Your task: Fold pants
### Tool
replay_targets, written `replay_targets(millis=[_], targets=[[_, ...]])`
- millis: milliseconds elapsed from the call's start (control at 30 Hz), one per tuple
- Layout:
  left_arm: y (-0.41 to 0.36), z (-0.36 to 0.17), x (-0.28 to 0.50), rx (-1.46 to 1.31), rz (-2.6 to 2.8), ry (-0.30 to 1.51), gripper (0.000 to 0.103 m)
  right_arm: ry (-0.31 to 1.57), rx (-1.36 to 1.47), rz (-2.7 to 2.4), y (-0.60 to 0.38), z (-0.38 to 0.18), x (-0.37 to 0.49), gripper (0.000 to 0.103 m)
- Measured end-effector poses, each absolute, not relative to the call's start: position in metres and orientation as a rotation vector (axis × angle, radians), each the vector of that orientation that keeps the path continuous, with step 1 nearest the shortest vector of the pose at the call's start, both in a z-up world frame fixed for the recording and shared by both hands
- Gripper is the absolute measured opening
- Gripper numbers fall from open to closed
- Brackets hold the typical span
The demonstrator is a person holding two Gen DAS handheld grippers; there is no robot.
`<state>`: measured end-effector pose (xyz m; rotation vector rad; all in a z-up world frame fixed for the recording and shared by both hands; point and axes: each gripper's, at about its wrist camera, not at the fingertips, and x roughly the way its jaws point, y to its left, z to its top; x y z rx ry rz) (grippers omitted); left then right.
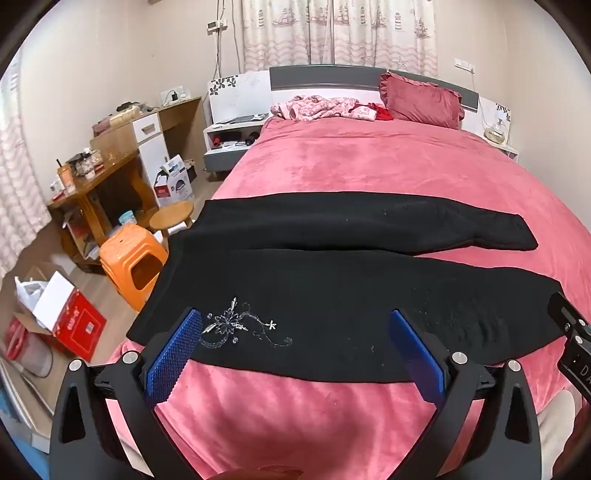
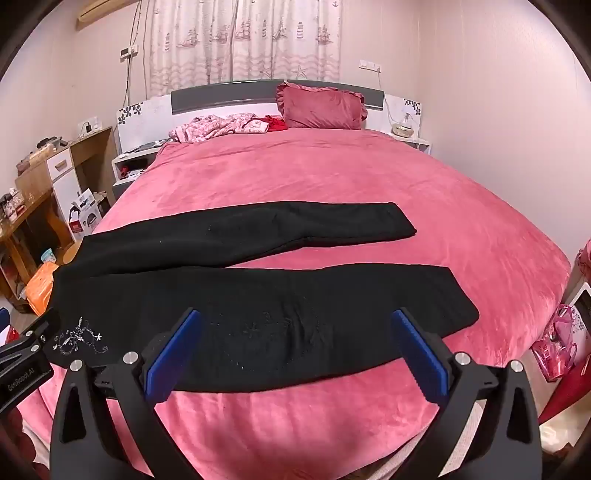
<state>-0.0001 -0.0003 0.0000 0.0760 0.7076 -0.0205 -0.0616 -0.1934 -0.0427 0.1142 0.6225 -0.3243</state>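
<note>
A wide bed under a pink plush blanket fills both views, its grey and white headboard far off against patterned curtains. A dark pink pillow leans at the far right of the bed, with a rumpled pink floral garment to its left.

Black pants lie spread flat across the near part of the bed, waist to the left and both legs running out to the right. The far leg angles slightly away from the near leg, with a wedge of pink blanket between them. Silver flower embroidery sits on the near left part of the pants.

On the floor to the left stand a wooden desk crowded with small items, an orange plastic stool, a round wooden stool and a red box.

The left gripper hovers over the near edge of the pants with its blue fingers spread wide apart and nothing between them; the embroidery lies just beside the left finger. The right gripper hovers farther right over the near leg, its blue fingers equally wide and empty. Whether any fingertip touches the cloth cannot be told.
</note>
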Motion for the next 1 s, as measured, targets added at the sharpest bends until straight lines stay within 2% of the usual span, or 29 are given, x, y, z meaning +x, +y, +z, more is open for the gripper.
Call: replay_targets(millis=[1000], targets=[[-0.0009,-0.004,0.0009,0.08,-0.015,0.714,0.1,0.651,0.126,-0.323,-0.1991,-0.0462,-0.0591,0.101]])
